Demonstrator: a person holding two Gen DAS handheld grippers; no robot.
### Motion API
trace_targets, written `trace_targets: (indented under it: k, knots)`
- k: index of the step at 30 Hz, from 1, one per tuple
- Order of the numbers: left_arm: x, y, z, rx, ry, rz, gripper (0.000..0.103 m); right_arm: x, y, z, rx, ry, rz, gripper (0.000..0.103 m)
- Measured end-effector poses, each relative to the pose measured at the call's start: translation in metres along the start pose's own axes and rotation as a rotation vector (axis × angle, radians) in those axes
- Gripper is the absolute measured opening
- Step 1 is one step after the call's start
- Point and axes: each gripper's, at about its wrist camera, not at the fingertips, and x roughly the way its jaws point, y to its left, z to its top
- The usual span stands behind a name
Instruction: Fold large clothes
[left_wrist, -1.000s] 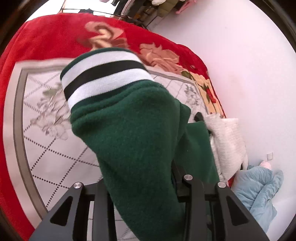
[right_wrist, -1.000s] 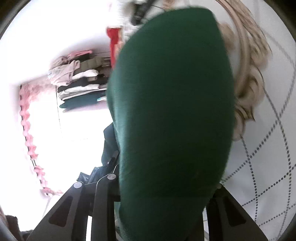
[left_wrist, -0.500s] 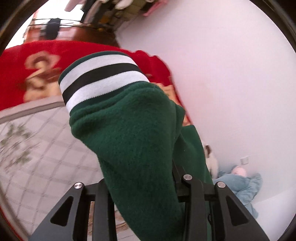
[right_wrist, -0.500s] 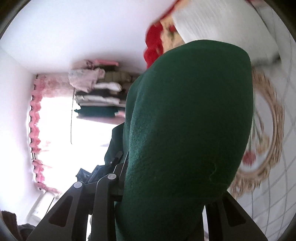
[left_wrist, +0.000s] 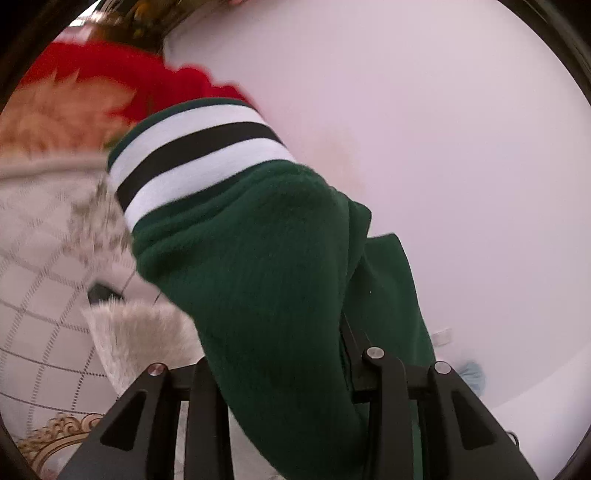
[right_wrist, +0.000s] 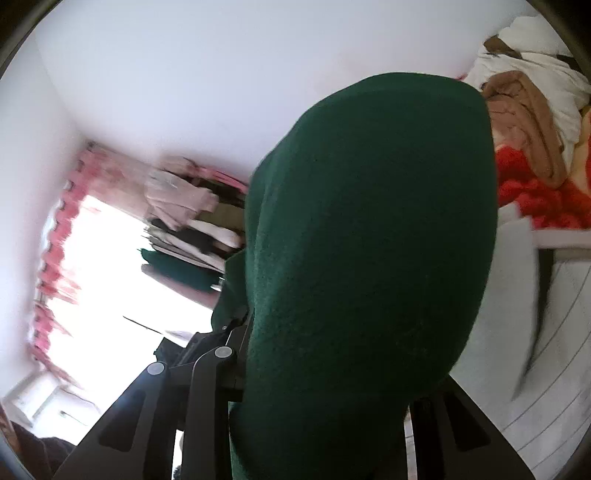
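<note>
A dark green fleece garment with a white-and-black striped cuff fills the frame's centre, clamped in the left gripper. The right gripper is clamped on another bunch of it. A red floral blanket lies upper left.

The garment is bunching up between the arms of the left gripper, its striped cuff lying at the far end. Left of and below it the bedspread is spreading out — the wall standing to the right. In the right wrist view the garment is filling the right gripper — a clothes rack hanging behind on the left.
</note>
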Motion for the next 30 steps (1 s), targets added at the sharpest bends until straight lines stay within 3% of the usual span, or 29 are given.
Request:
trace_targets:
  k: [3, 5, 7, 9, 11, 13, 14, 16, 21, 26, 28, 30]
  knots:
    - [0.049, 0.055, -0.025, 0.021, 0.1, 0.078, 0.03, 0.029, -0.082, 0.001, 0.046, 0.091, -0.06, 0.03]
    - [0.068, 0.082, -0.035, 0.035, 0.151, 0.084, 0.039, 0.046, -0.128, -0.007, 0.107, 0.127, -0.118, 0.031]
    - [0.073, 0.084, -0.03, 0.126, 0.175, 0.065, 0.052, 0.049, -0.162, -0.02, 0.16, 0.114, -0.072, 0.032]
    - [0.075, 0.08, -0.023, 0.183, 0.217, 0.068, 0.06, 0.045, -0.167, -0.026, 0.163, 0.083, -0.043, 0.035]
    - [0.08, 0.084, -0.007, 0.155, 0.296, 0.098, 0.068, 0.041, -0.171, -0.031, 0.195, 0.079, -0.082, 0.053]
    - [0.076, 0.083, -0.001, 0.136, 0.347, 0.145, 0.072, 0.036, -0.174, -0.039, 0.238, 0.072, -0.111, 0.054]
    - [0.073, 0.08, 0.003, 0.15, 0.356, 0.169, 0.082, 0.031, -0.169, -0.04, 0.246, 0.065, -0.141, 0.056]
    - [0.061, 0.064, -0.001, 0.211, 0.401, 0.183, 0.102, 0.018, -0.153, -0.039, 0.231, 0.039, -0.254, 0.068]
    - [0.043, 0.034, -0.016, 0.458, 0.427, 0.359, 0.103, -0.004, -0.115, -0.044, 0.156, -0.014, -0.608, 0.084]
    - [0.011, -0.005, -0.039, 0.753, 0.381, 0.53, 0.103, 0.012, -0.065, -0.096, 0.033, 0.014, -0.98, 0.089]
    - [-0.006, -0.015, -0.044, 0.822, 0.393, 0.547, 0.103, 0.024, -0.037, -0.121, -0.026, 0.014, -1.105, 0.089]
    - [-0.025, -0.03, -0.047, 0.871, 0.391, 0.564, 0.103, 0.021, -0.015, -0.135, -0.044, 0.011, -1.177, 0.089]
